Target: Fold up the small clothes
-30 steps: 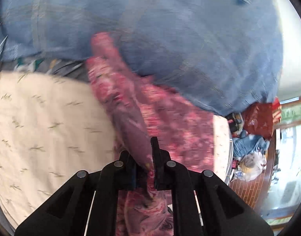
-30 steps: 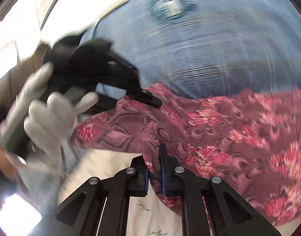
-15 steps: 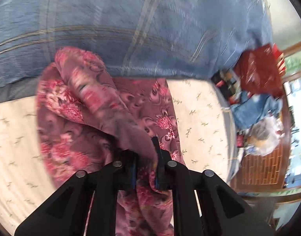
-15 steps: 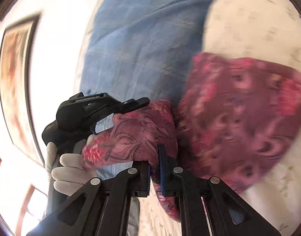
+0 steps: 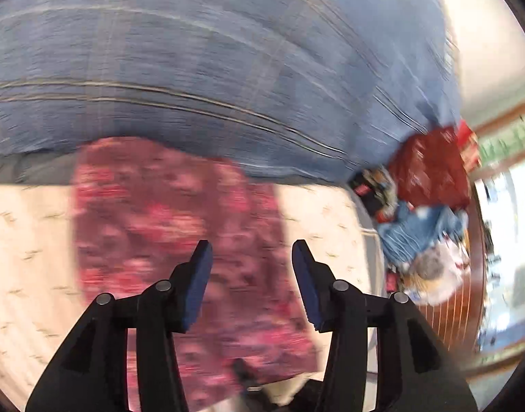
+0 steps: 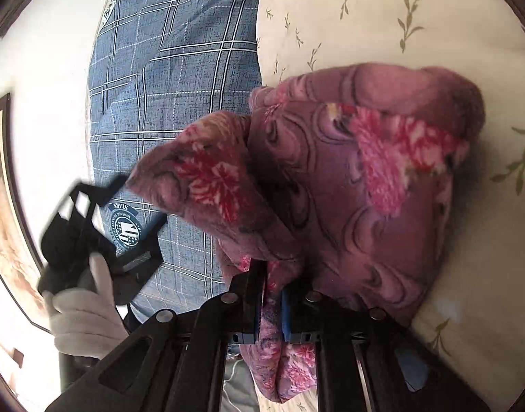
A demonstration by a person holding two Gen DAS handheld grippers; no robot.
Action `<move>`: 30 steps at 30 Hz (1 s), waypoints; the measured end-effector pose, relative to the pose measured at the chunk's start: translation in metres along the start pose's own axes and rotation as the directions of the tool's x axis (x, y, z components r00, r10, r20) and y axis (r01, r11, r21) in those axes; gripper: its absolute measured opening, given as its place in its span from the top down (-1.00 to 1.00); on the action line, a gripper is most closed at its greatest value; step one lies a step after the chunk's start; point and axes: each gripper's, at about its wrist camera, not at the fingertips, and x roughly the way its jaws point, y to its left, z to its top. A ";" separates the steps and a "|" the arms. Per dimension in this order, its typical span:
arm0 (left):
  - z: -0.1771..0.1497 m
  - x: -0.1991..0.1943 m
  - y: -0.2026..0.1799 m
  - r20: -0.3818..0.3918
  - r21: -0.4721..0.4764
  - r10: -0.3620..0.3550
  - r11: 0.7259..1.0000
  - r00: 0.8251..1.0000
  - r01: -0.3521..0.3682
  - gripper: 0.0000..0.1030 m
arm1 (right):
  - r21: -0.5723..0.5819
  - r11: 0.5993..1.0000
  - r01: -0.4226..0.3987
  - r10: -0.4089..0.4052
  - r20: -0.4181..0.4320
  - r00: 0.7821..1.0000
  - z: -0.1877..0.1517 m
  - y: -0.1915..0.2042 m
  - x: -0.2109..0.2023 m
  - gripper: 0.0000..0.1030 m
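Garment (image 5: 180,226), pink and maroon with a flower print, lies blurred on the cream sheet (image 5: 29,240) in the left wrist view, its far edge against the blue quilt (image 5: 228,68). The left gripper (image 5: 252,274) hangs over the near part of the garment; its jaws have just been opening and now stand apart with nothing between the blue pads (image 5: 197,285). Right of the quilt, past the sheet's edge, sits a red bag (image 5: 430,168) above a heap of clutter.

In the right wrist view the garment (image 6: 348,178) lies bunched on the sheet (image 6: 382,17), beside the quilt (image 6: 166,86). The right gripper (image 6: 271,304) has a fold of it between its narrow jaws, which have just eased open slightly; the pads still look pressed on the cloth. Across the quilt, a gloved hand (image 6: 84,319) holds the left gripper (image 6: 139,206), clear of the garment.
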 end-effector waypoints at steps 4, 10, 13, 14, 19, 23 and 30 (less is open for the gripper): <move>-0.004 -0.009 0.063 -0.012 -0.119 0.030 0.992 0.999 -0.031 0.10 | -0.074 0.997 0.000 0.005 0.067 0.998 -0.005 0.027 -0.025 0.70; -0.039 -0.006 0.114 -0.049 -0.203 -0.074 0.977 0.996 0.062 0.10 | -0.352 0.935 0.044 0.069 0.304 0.950 0.026 0.082 -0.075 -0.09; -0.059 0.003 0.116 -0.067 -0.199 -0.122 0.974 0.990 0.106 -0.09 | -0.421 0.895 0.145 -0.083 0.162 0.983 0.062 0.088 -0.038 -0.15; -0.067 0.003 0.115 -0.056 -0.193 -0.129 0.974 0.990 0.116 -0.24 | -0.445 0.880 0.167 -0.133 0.106 0.985 0.067 0.085 -0.028 -0.15; -0.081 -0.001 0.106 -0.041 -0.173 -0.116 0.979 0.992 0.107 -0.33 | -0.724 0.672 0.158 -0.276 -0.046 0.960 0.031 0.100 0.012 0.90; -0.089 -0.020 0.100 -0.029 -0.155 -0.180 0.972 0.983 0.174 -0.33 | -0.818 0.567 0.094 -0.188 -0.017 0.982 0.015 0.130 -0.013 0.90; -0.122 0.013 0.092 -0.161 -0.067 -0.015 0.998 0.987 0.004 -0.33 | -0.617 0.759 0.208 -0.314 -0.067 0.947 0.041 0.036 -0.027 0.88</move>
